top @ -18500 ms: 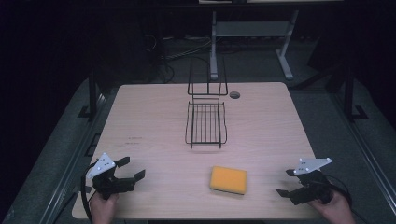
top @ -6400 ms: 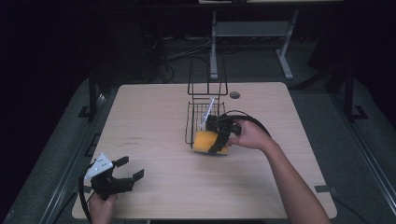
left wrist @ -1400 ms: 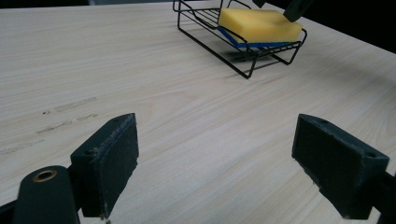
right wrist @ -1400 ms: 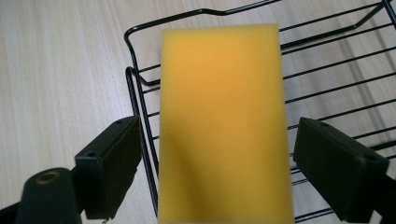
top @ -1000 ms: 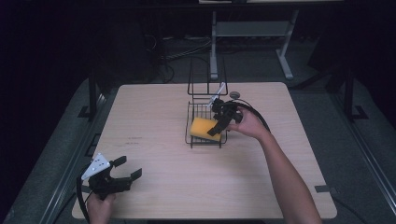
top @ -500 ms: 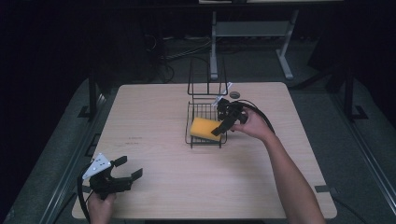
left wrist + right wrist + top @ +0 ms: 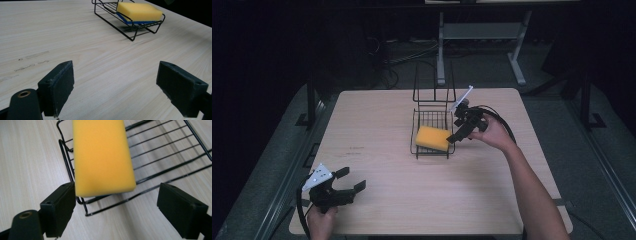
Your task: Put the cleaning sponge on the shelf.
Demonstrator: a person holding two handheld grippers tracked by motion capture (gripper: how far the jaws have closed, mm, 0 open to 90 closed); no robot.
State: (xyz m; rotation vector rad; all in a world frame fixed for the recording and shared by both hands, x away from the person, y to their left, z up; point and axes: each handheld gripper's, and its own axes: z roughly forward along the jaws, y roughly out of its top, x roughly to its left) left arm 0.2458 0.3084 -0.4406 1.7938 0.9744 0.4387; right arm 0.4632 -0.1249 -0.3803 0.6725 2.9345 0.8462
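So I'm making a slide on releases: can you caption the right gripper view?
Right gripper open just short of the yellow sponge resting in the black wire rack on the wooden table.

No readable text, label, brand, number or sign appeared in any of the views. The yellow sponge point(image 7: 432, 138) showed plain faces with no print. The black wire rack point(image 7: 432, 127) carried no tag. The pale wooden tabletop point(image 7: 382, 125) bore a few faint dark scuffs at about nine o'clock, too small to read as writing.
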